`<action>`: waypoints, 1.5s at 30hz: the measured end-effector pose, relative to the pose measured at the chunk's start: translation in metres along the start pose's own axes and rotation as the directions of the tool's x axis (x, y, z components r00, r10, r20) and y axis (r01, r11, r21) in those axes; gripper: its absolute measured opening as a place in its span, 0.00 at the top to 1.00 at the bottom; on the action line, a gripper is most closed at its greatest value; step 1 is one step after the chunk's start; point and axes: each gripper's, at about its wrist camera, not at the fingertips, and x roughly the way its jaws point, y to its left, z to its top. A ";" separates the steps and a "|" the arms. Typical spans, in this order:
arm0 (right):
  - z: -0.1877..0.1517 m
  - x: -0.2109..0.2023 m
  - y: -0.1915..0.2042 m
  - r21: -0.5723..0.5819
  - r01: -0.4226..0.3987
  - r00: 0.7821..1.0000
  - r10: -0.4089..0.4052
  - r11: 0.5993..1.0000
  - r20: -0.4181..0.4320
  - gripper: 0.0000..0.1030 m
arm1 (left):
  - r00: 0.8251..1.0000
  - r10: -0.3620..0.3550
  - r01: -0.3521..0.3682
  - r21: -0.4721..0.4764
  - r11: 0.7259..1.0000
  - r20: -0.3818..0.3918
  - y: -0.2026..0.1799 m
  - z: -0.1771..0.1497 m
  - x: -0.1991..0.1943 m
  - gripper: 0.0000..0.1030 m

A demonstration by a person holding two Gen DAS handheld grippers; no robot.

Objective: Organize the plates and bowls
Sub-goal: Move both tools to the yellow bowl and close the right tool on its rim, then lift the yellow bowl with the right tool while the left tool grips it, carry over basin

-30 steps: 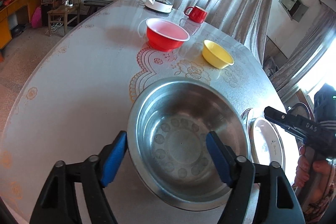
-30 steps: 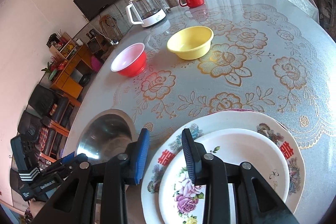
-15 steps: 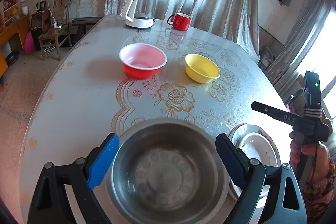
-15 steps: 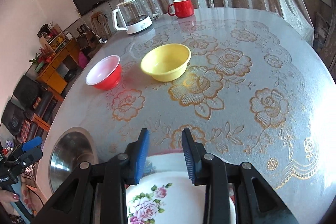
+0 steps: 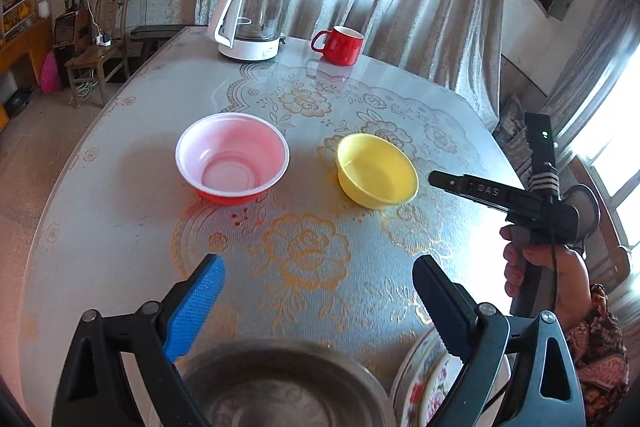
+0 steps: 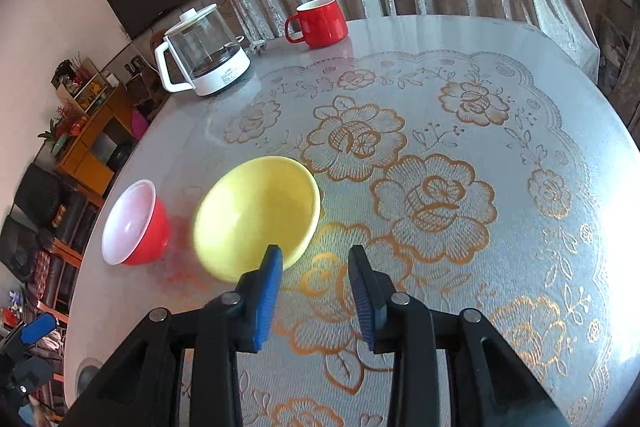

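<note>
My left gripper (image 5: 316,267) is open wide with nothing between its blue pads. The steel bowl (image 5: 280,391) sits just beneath it at the near table edge. Beside that bowl lie stacked floral plates (image 5: 420,383), partly hidden by my right finger. Farther out stand a red bowl (image 5: 232,159) with a white inside and a yellow bowl (image 5: 376,171). My right gripper (image 6: 316,287) hovers narrowly open and empty, with its left pad close to the yellow bowl's (image 6: 256,215) near rim. The red bowl (image 6: 136,223) is to the left of that.
A glass kettle (image 5: 252,23) and a red mug (image 5: 340,45) stand at the table's far end before the curtains. The flowered tablecloth (image 6: 440,203) stretches to the right of the yellow bowl. A hand (image 5: 548,275) holds the right gripper at the table's right side.
My left gripper widened and drew back off the steel bowl, which now lies at the frame's bottom. My right gripper left the plates and travelled across the table to the yellow bowl.
</note>
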 end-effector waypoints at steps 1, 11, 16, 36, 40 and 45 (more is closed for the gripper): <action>0.005 0.008 -0.001 0.015 -0.007 1.000 0.007 1.000 -0.008 0.67 | 1.000 0.000 0.000 0.000 1.000 -0.003 -0.001 0.003 0.004 0.07; 0.013 0.066 -0.017 0.123 -0.053 0.993 0.065 0.991 -0.094 0.78 | 0.999 -0.008 0.009 0.020 1.000 -0.041 -0.008 0.014 0.035 0.08; -0.001 0.064 -0.019 0.106 -0.073 0.989 0.086 0.992 -0.121 0.88 | 0.998 -0.030 0.031 0.010 0.999 -0.052 -0.014 0.021 0.051 0.09; -0.055 0.020 -0.012 0.009 -0.128 0.979 0.128 0.992 -0.161 0.88 | 0.971 -0.006 0.029 0.092 0.995 -0.241 -0.059 0.021 0.141 0.76; -0.054 0.020 -0.013 0.026 -0.131 0.979 0.133 0.991 -0.155 0.88 | 0.970 -0.003 0.030 0.108 0.994 -0.242 -0.059 0.018 0.142 0.82; -0.058 0.014 -0.015 0.035 -0.129 0.979 0.133 0.991 -0.155 0.88 | 0.975 -0.010 0.040 0.129 0.991 -0.223 -0.060 0.015 0.127 0.83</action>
